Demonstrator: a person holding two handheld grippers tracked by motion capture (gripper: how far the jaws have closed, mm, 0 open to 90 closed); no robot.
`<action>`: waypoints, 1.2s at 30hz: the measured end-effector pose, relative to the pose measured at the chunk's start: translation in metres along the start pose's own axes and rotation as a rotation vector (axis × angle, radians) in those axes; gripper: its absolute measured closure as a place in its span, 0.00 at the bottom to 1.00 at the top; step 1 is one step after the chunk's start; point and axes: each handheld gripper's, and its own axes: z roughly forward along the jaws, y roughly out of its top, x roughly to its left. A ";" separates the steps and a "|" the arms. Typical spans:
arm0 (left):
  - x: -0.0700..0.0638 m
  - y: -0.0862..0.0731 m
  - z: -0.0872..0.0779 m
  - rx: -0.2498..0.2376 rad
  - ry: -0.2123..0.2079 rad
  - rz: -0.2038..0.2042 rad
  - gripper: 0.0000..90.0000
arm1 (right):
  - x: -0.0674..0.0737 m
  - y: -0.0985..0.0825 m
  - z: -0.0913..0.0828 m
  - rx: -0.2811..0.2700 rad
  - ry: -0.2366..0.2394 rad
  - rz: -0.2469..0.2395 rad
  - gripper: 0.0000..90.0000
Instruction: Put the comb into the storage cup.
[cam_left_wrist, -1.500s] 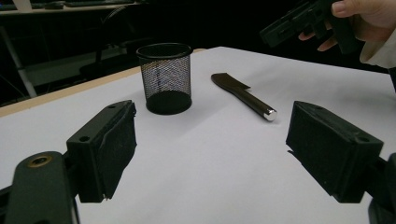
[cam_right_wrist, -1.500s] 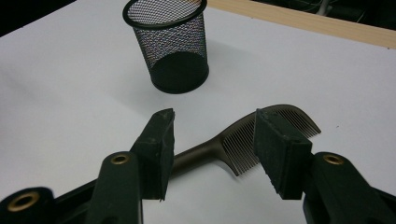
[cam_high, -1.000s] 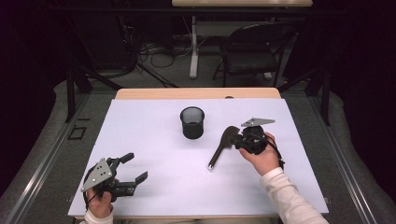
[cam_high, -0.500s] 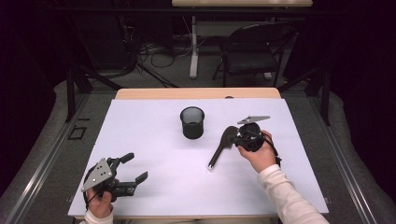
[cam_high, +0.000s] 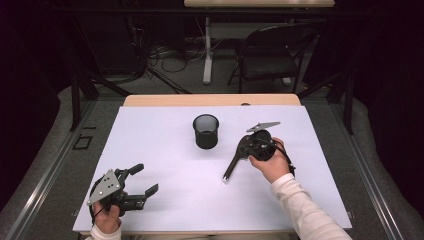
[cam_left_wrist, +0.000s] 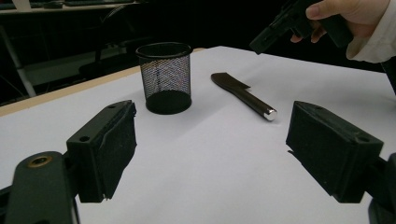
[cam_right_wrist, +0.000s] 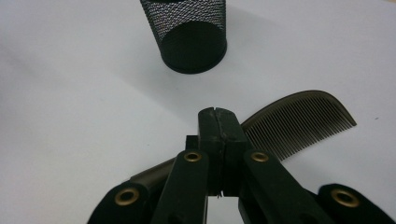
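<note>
A dark comb (cam_high: 231, 167) with a metal-tipped handle lies flat on the white table (cam_high: 165, 150), right of a black mesh cup (cam_high: 206, 131). My right gripper (cam_high: 244, 148) hovers over the comb's toothed end, jaws pressed together with nothing between them. In the right gripper view the shut jaws (cam_right_wrist: 218, 114) sit above the comb (cam_right_wrist: 303, 119), with the cup (cam_right_wrist: 191, 32) beyond. My left gripper (cam_high: 145, 178) rests near the front left corner, jaws wide apart and empty. Its view shows the cup (cam_left_wrist: 166, 77), the comb (cam_left_wrist: 243, 93) and the right gripper (cam_left_wrist: 275, 30) raised off the table.
A black chair (cam_high: 272, 55) and a desk leg (cam_high: 207, 50) stand on the floor beyond the table's far edge. Cables lie on the floor at the back left.
The right gripper has shifted slightly to the left, over the comb's toothed end. The left gripper, cup and comb have stayed put.
</note>
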 end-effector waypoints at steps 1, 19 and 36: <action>0.000 0.000 0.000 0.000 0.000 0.000 0.18 | 0.001 0.002 0.003 0.014 0.001 -0.006 1.00; 0.001 0.000 0.000 0.002 -0.003 -0.002 0.18 | -0.002 0.009 0.023 0.138 -0.004 0.030 1.00; 0.001 0.000 0.000 0.003 -0.003 -0.002 0.18 | 0.023 0.002 0.054 0.238 0.058 -0.009 1.00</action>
